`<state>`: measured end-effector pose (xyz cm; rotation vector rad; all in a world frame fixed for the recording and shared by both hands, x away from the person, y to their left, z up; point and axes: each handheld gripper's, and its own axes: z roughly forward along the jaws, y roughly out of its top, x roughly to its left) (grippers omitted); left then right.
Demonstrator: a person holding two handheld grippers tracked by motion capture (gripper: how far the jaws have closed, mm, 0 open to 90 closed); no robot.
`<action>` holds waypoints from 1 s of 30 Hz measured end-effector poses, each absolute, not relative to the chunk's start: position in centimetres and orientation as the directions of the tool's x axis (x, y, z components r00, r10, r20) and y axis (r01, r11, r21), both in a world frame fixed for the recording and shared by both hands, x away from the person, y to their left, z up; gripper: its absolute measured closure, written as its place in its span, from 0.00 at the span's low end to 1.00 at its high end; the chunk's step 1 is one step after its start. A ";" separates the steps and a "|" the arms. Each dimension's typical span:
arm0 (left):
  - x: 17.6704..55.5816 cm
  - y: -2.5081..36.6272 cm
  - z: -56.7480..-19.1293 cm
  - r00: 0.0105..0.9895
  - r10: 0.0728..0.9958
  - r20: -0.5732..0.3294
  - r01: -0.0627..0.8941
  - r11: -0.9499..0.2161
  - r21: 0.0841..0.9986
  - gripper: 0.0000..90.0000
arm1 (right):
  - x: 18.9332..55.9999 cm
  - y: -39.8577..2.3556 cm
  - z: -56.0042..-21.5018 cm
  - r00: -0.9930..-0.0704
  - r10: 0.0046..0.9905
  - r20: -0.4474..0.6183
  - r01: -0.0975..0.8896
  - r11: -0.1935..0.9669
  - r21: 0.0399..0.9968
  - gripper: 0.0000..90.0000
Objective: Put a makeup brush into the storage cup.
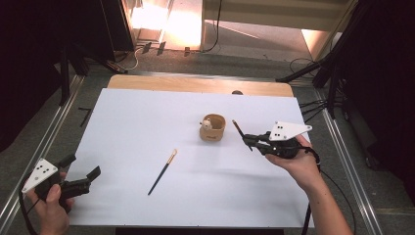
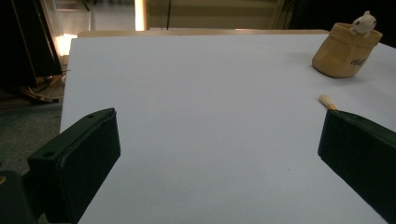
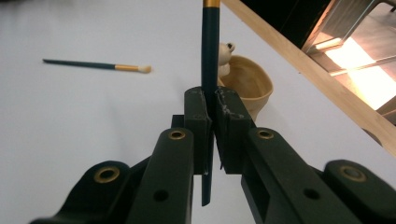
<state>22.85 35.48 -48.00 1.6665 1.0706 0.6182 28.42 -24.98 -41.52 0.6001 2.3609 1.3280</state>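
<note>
Two brushes | right gripper [image 1: 247, 140] fingers clamp one brush [image 3: 207, 70] beside cup [image 1: 212, 128] | left gripper [image 1: 80, 171] fingers wide, empty

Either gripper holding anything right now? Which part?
The right gripper is shut on a dark makeup brush, clamping its handle partway along. The left gripper is open and holds nothing.

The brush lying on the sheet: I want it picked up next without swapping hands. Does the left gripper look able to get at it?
Probably yes. The left gripper is open and holds nothing, and bare white sheet lies between it and the loose brush. The holder stands farther off.
</note>
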 end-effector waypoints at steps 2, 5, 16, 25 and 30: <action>22.9 35.5 -48.0 0.474 0.875 -0.097 0.353 -0.089 0.931 0.00 | 28.5 -25.0 -41.6 -0.833 0.544 -0.100 0.184 0.443 0.877 0.95; 22.8 35.5 -48.0 0.474 0.875 -0.096 0.353 -0.089 0.931 0.00 | 28.6 -25.1 -41.6 -0.816 0.569 -0.101 0.185 0.422 0.887 0.95; 22.8 35.5 -48.0 0.474 0.875 -0.096 0.354 -0.090 0.931 0.00 | 28.7 -25.2 -41.3 -0.765 0.636 -0.101 0.175 0.357 0.918 0.95; 22.8 35.5 -48.0 0.474 0.875 -0.096 0.353 -0.089 0.931 0.00 | 28.7 -24.7 -41.2 -0.753 0.652 -0.090 0.158 0.311 0.937 0.95; 22.8 35.5 -48.0 0.475 0.875 -0.096 0.353 -0.089 0.931 0.00 | 28.8 -24.6 -41.1 -0.741 0.666 -0.083 0.152 0.287 0.946 0.95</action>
